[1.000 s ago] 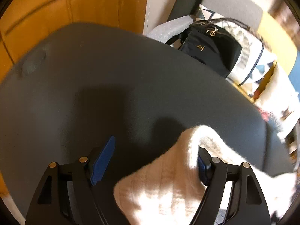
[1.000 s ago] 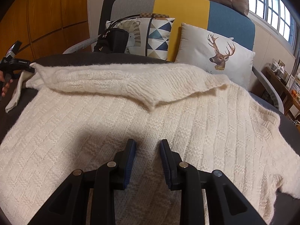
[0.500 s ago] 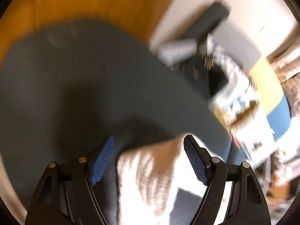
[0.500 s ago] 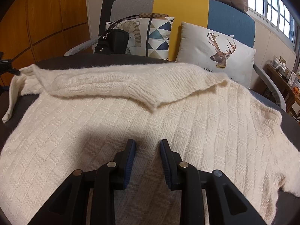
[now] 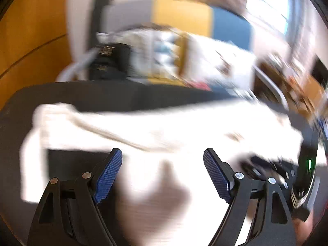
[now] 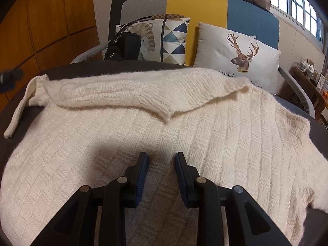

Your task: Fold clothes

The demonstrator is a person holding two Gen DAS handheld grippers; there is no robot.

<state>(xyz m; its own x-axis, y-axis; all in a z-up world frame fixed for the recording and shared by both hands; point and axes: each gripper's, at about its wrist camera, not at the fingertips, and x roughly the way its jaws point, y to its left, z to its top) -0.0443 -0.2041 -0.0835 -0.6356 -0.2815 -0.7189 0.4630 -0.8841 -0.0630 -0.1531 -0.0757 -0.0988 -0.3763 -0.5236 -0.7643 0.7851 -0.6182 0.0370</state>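
Observation:
A cream knit sweater (image 6: pixel 143 135) lies spread on a dark round table (image 6: pixel 98 66), one sleeve (image 6: pixel 114 94) folded across its upper part. My right gripper (image 6: pixel 162 160) hovers low over the sweater's middle, jaws narrowly apart with a raised fold of knit between the pads; whether they pinch it is unclear. My left gripper (image 5: pixel 163 160) is wide open and empty above the sweater (image 5: pixel 164 127) near its left side. The left wrist view is blurred by motion. The right gripper's body (image 5: pixel 303 184) shows at that view's right edge.
A sofa (image 6: pixel 205 4) in grey, yellow and blue stands behind the table with two cushions (image 6: pixel 235 55) and a black bag (image 6: pixel 125 47). A wooden wall (image 6: pixel 51 20) is at the left. A shelf with small items (image 6: pixel 311 75) stands far right.
My left gripper let go of the sleeve end and swung right to face the sweater and sofa. The sleeve now rests on the sweater. My right gripper barely moved.

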